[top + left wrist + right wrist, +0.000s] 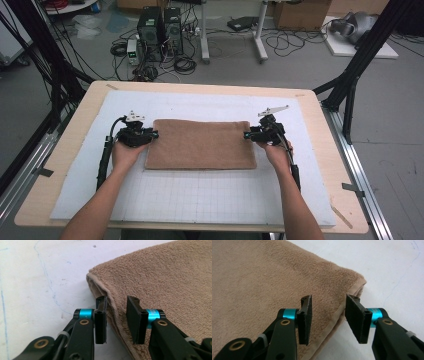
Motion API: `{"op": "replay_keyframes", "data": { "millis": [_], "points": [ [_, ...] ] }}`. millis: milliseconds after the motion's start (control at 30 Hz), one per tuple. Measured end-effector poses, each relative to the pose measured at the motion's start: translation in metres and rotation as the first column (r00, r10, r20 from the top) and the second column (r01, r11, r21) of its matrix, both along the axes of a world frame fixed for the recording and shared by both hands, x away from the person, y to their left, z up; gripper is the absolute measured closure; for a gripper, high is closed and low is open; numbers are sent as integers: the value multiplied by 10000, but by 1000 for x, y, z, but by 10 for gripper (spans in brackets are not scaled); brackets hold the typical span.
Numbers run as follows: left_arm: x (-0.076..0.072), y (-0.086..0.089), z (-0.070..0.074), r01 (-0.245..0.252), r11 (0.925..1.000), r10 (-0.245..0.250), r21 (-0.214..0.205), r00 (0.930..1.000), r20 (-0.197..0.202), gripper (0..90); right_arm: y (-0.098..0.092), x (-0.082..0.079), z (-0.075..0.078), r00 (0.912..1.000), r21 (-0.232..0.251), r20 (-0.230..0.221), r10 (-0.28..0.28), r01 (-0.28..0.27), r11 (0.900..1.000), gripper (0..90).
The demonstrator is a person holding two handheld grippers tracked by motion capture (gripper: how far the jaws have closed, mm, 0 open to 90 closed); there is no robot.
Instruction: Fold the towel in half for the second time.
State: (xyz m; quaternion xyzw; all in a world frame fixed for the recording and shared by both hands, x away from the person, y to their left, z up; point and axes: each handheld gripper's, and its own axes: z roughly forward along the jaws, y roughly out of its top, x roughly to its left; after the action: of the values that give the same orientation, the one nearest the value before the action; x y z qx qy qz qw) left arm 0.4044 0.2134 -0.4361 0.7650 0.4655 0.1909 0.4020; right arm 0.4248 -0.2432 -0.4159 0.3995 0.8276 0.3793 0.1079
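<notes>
Tongs, left: we read the left gripper [116, 321] as spread — its jaws straddle the folded hem at the towel's short edge, with clear gaps on both sides, so no pad presses the cloth.
Tongs, right: the right gripper [328, 321] is also spread, jaws either side of the opposite short edge; one sits above the pile, the other off past the hem over the mat, neither touching that we can see.
Grip: we see nothing pinched on either side.
Hands: in the high view the left gripper [150, 134] sits at the towel's left end and the right gripper [250, 135] at its right end, both pointing inward, a forearm coming up from the bottom edge behind each.
Towel: the brown towel [200, 144] lies flat and folded into a rectangle, long side running left to right, roughly centred between the two hands. We see stacked layers at the left corner [96, 286] and a rounded fold at the right corner [358, 281].
Mat: a white gridded mat [200, 200] sits under the towel — faint blue pen marks show on it in both gripper views.
Table: a light wooden table [65, 150] carries the mat.
Beyond: computer towers [160, 30] and loose cables sit on the floor past the far edge.
</notes>
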Motion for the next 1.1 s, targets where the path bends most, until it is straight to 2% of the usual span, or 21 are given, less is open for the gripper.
{"op": "replay_keyframes", "data": {
  "millis": [167,300,467,633,833,933,1100],
  "points": [
    [-4,5,6,3,9998,-1,-179,9999,110,649,1,-6,2,9998,68,152,95,-96,9999,514],
    [-9,9,12,227,9989,-219,-415,9996,192,596,2,-12,5,9998,212,100,191,-193,9996,474],
    [-16,12,18,473,9981,-462,-397,9985,283,542,3,-21,9,9992,288,227,321,-327,9990,418],
    [-24,13,23,721,9963,-707,-460,9970,315,482,0,-30,13,9985,603,366,408,-429,9973,357],
    [-36,14,28,1084,9926,-1050,-549,9926,609,390,-3,-39,16,9977,871,485,464,-505,9949,270],
    [-42,16,28,1246,9905,-1215,-590,9911,543,349,-4,-43,16,9982,1016,431,419,-461,9938,222],
    [-51,19,29,1434,9882,-1407,-535,9887,520,293,-4,-52,18,9965,978,602,586,-644,9931,195]
  ]
}}
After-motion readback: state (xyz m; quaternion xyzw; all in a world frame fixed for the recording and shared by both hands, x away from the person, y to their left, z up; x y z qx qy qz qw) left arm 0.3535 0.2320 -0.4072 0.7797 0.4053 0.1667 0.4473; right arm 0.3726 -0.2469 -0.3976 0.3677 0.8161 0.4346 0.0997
